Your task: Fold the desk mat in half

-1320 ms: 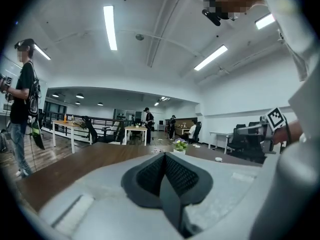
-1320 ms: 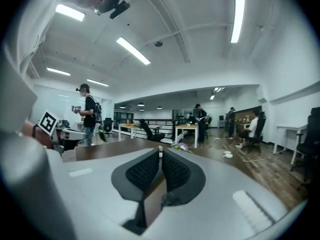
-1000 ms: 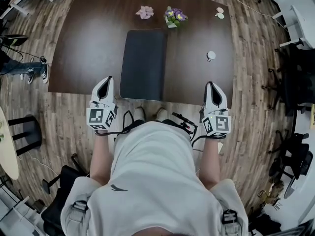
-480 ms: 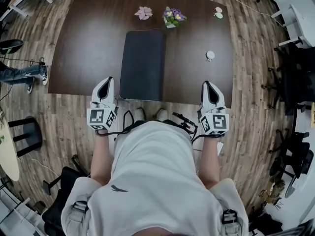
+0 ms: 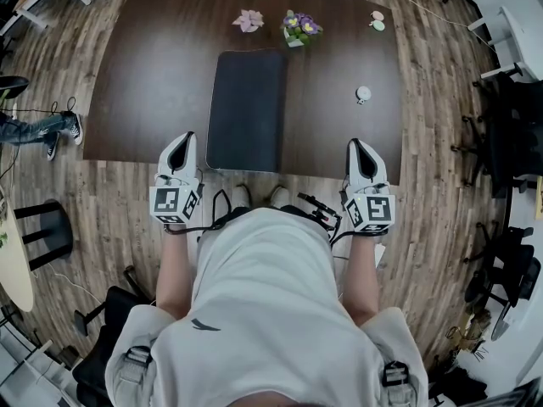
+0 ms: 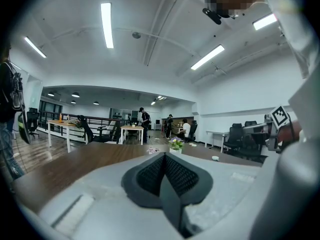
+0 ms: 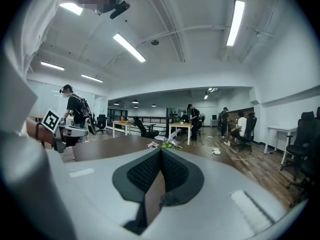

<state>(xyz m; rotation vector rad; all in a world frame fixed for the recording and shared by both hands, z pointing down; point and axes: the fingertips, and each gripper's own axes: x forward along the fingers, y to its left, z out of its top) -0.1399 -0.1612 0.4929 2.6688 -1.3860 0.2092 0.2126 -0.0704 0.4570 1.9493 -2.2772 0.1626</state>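
A dark grey desk mat [image 5: 247, 111] lies flat on the brown table [image 5: 153, 75], its long side running away from me, its near end at the table's front edge. My left gripper [image 5: 181, 139] hovers at that front edge just left of the mat, jaws shut and empty. My right gripper [image 5: 356, 146] is held at the same edge, well right of the mat, also shut with nothing in it. In the left gripper view the pads [image 6: 155, 171] meet in a line; in the right gripper view the pads [image 7: 172, 171] are pressed together too.
At the table's far side are a pink paper flower [image 5: 249, 20], a small pot of flowers [image 5: 300, 29] and two small objects [image 5: 377, 22]. A small white round thing [image 5: 363, 95] sits right of the mat. Office chairs [image 5: 509, 134] stand at the right, a stool [image 5: 47, 227] at the left.
My right gripper has shifted slightly to the left along the table edge. A bystander's legs at the left edge have moved. The mat and my left gripper are as before.
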